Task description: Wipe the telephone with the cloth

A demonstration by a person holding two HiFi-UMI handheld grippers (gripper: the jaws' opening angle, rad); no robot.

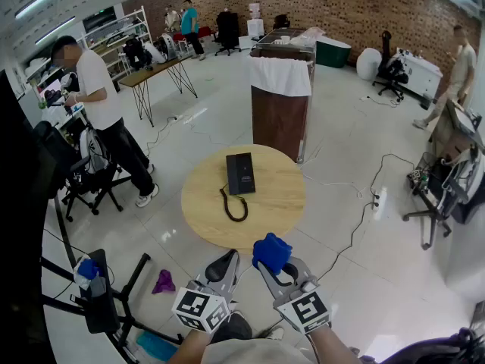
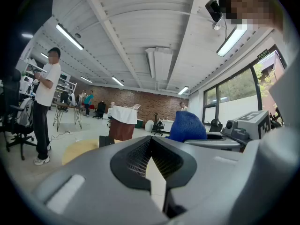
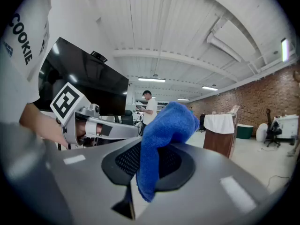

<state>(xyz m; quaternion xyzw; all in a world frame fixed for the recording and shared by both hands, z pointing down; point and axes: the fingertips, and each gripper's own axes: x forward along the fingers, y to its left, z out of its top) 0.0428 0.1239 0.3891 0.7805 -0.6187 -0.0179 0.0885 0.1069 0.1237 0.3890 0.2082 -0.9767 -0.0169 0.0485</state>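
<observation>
The black telephone point(image 1: 240, 173) lies toward the far side of the round wooden surface point(image 1: 280, 203), with its cord point(image 1: 231, 207) looped nearer. Well short of it, the right hand-held gripper point(image 1: 271, 266) pinches a bunched blue cloth point(image 1: 270, 250). The left hand-held gripper point(image 1: 226, 264) is pressed together on nothing. This looks like the approach; next, the cloth needs carrying forward and down onto the telephone's top.

Open lab-office — brick wall point(image 1: 341, 6), swivel chairs point(image 1: 227, 29), trestle desk point(image 1: 155, 73), floor cables point(image 1: 364, 212).
</observation>
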